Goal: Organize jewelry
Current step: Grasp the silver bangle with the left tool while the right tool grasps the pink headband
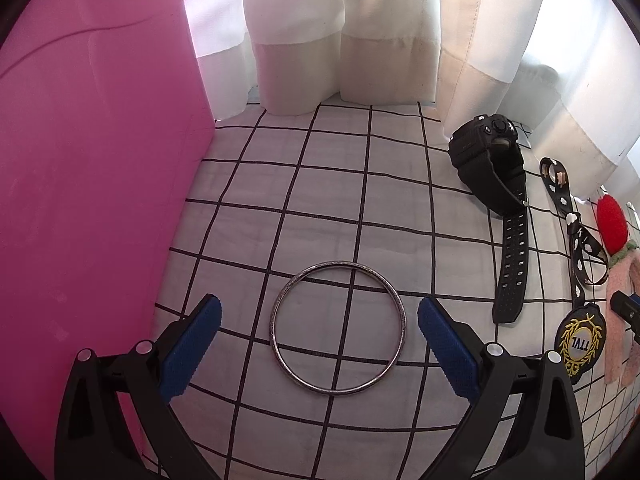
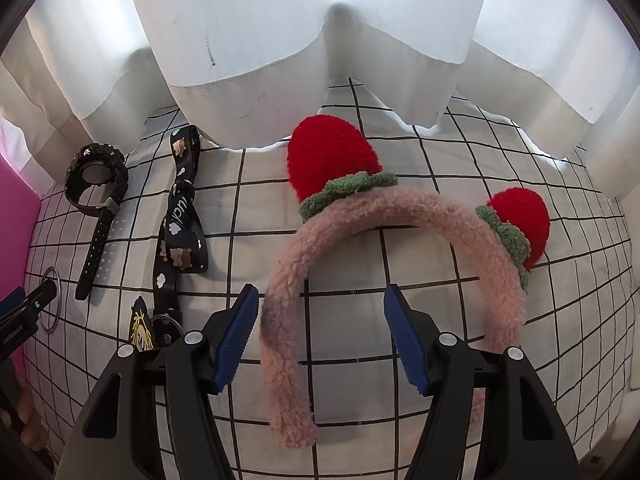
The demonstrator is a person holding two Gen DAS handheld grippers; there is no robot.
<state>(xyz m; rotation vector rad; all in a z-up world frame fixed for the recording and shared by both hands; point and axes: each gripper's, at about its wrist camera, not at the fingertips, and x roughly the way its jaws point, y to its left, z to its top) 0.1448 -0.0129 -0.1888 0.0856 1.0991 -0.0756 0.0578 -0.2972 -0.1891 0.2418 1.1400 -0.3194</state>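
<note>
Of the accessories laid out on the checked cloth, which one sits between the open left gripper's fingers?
The thin metal bangle, lying flat between the left gripper fingers. The black watch, lanyard and fuzzy pink headband lie off to its right.

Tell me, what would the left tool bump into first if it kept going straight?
Probably the metal bangle, lying flat on the checked cloth between the open left tool's fingers. Depth is hard to judge.

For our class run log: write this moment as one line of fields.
left claw: open, around bangle | right claw: open, over headband | watch, lanyard: on checked cloth
</note>
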